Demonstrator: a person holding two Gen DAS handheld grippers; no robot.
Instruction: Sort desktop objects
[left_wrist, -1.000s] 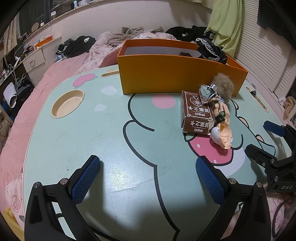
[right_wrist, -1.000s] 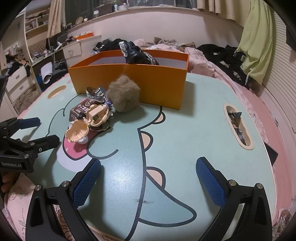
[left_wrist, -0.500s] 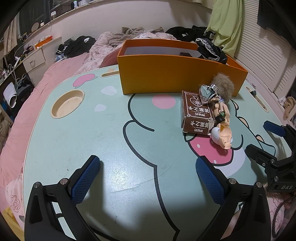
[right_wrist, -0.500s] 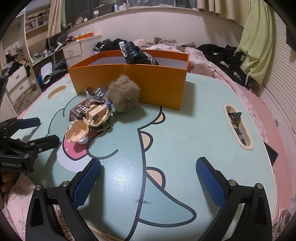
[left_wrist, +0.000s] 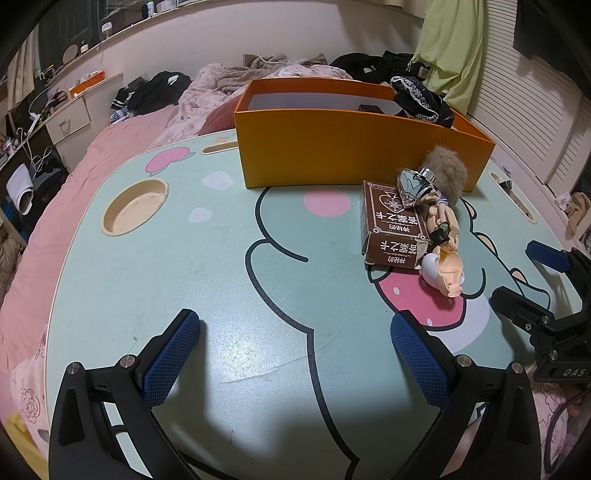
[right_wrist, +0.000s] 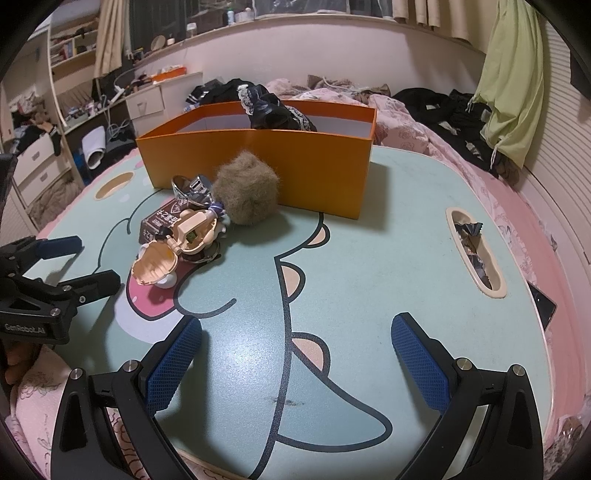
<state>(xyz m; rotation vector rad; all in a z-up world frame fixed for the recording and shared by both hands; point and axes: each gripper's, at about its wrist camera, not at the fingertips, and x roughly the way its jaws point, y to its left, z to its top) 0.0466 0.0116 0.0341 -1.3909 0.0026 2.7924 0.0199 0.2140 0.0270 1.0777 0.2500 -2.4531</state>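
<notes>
A small heap lies on the green cartoon table (left_wrist: 221, 258) in front of an orange box (left_wrist: 351, 147): a brown card box (left_wrist: 391, 225), a silver faceted piece (left_wrist: 413, 184), a doll figure (left_wrist: 445, 258) and a brown fur ball (left_wrist: 445, 171). The right wrist view shows the same fur ball (right_wrist: 245, 192), doll (right_wrist: 173, 251), card box (right_wrist: 159, 221) and orange box (right_wrist: 266, 166). My left gripper (left_wrist: 291, 332) is open over bare table, well short of the heap. My right gripper (right_wrist: 295, 332) is open too, nothing between its fingers.
Dark lacy cloth (left_wrist: 421, 99) hangs over the orange box's rim. The table has a round cup recess (left_wrist: 135, 206) at the left and a slot with scraps (right_wrist: 476, 251) at the right. A bed with clothes surrounds the table.
</notes>
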